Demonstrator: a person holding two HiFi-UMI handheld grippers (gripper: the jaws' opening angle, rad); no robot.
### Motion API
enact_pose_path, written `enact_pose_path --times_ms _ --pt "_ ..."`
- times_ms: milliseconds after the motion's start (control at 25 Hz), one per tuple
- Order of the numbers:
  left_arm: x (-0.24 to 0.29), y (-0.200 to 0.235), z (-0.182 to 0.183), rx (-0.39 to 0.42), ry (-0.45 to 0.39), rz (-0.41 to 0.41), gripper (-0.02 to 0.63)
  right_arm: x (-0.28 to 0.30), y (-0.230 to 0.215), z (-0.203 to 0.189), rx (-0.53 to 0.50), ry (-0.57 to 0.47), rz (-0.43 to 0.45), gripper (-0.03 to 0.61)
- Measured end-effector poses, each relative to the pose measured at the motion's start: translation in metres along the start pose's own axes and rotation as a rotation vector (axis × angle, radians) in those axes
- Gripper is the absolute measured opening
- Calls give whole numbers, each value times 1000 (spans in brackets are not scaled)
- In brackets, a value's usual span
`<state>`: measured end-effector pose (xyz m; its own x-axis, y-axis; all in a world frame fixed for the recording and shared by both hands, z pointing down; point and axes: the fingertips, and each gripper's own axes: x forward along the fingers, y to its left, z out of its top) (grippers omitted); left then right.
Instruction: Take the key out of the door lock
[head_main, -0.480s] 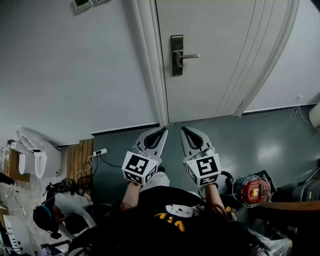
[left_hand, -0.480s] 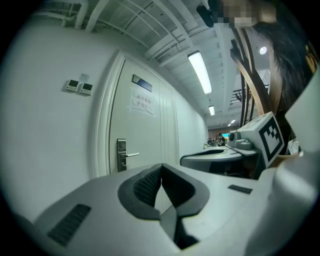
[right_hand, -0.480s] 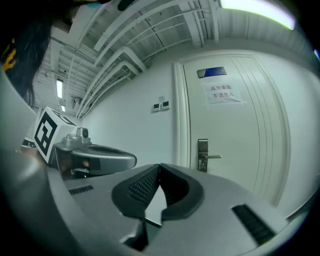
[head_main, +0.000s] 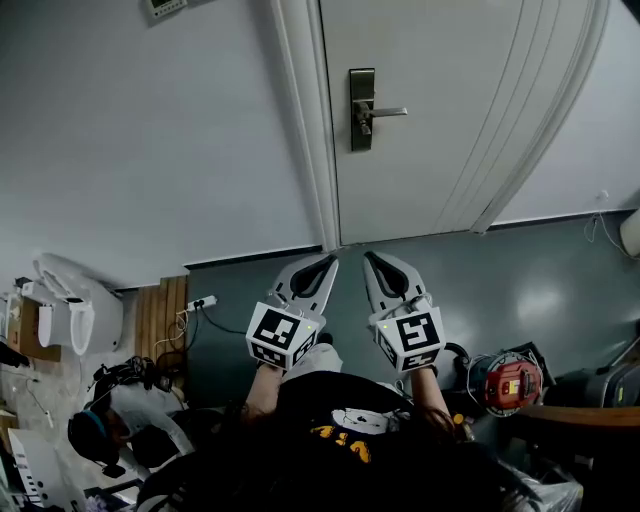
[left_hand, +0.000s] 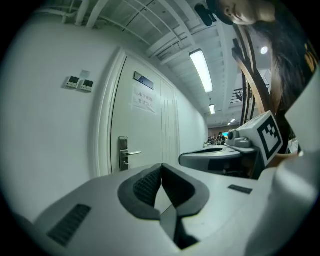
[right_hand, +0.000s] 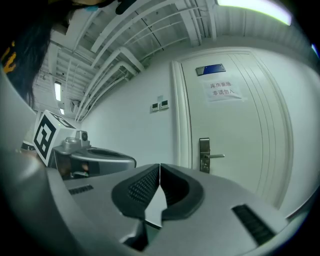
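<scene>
A white door (head_main: 460, 110) stands ahead with a dark metal lock plate (head_main: 362, 110) and a silver lever handle (head_main: 388, 112). A small key (head_main: 357, 128) seems to hang below the handle, too small to be sure. The lock plate also shows in the left gripper view (left_hand: 123, 154) and the right gripper view (right_hand: 204, 155). My left gripper (head_main: 328, 262) and right gripper (head_main: 368, 260) are held side by side well short of the door, both shut and empty. The left gripper's tips (left_hand: 161, 167) and the right gripper's tips (right_hand: 159, 167) meet.
A white wall (head_main: 150, 150) lies left of the door frame (head_main: 305, 120). On the grey floor are a power strip (head_main: 198, 303), a red tool (head_main: 510, 380) at the right, and white items (head_main: 65, 305) at the left. Wall switches (left_hand: 80, 83) sit beside the door.
The view has shifted slightly: the door and lock plate sit a little further right and lower in the head view. Both grippers keep the same shut pose.
</scene>
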<state>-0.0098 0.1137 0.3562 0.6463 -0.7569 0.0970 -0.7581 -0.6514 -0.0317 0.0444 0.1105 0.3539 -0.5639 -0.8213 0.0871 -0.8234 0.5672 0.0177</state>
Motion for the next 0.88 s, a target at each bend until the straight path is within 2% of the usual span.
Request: enact_pose_path --times_ms 880 --pt "71 115 -2 12 -1 -113 8 124 -35 -3 68 44 -105 6"
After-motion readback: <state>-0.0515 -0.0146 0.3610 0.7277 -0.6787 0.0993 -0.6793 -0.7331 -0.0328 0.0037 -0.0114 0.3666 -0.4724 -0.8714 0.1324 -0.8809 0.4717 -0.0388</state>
